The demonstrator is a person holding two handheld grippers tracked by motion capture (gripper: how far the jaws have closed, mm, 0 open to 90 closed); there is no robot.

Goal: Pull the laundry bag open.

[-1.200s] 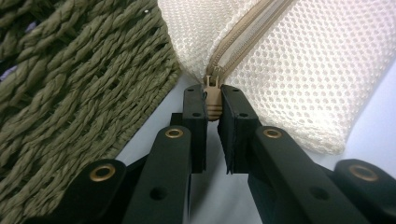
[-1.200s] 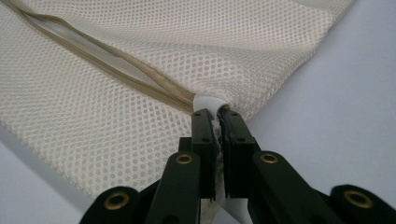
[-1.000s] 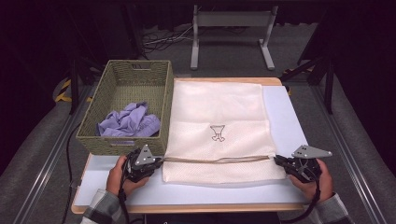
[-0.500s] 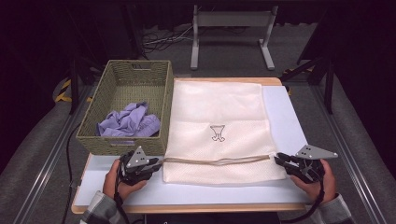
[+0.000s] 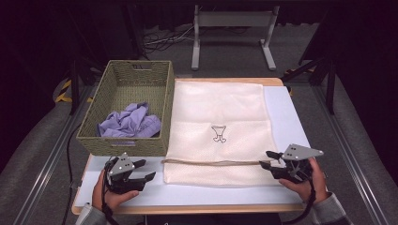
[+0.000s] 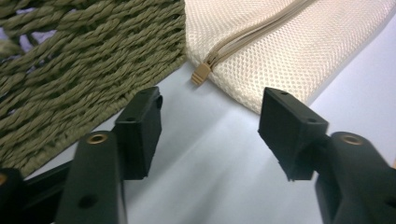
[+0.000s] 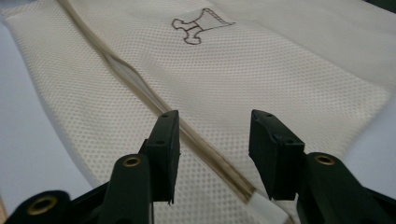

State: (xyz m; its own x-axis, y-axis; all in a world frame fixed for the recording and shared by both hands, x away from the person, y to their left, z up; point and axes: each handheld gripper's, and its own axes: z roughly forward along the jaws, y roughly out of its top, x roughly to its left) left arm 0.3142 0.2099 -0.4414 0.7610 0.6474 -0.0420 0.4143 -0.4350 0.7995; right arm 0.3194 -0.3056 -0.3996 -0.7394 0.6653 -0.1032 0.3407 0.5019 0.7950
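At the near edge of the white table [image 5: 281, 194], the left gripper [image 5: 140, 174] and the right gripper [image 5: 271, 161] have just been opening, and both now stand spread with nothing between the jaws. The cream mesh laundry bag [image 5: 220, 117] lies flat between them, its beige zipper pull [image 6: 201, 74] just beyond the left gripper. Farther left stands the olive woven basket [image 5: 126, 145], touching the bag and holding a crumpled lilac cloth [image 5: 130, 124].

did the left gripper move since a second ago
Yes. The left gripper has backed away from the bag's near left corner, toward the table's left edge, jaws just opened with nothing between them.
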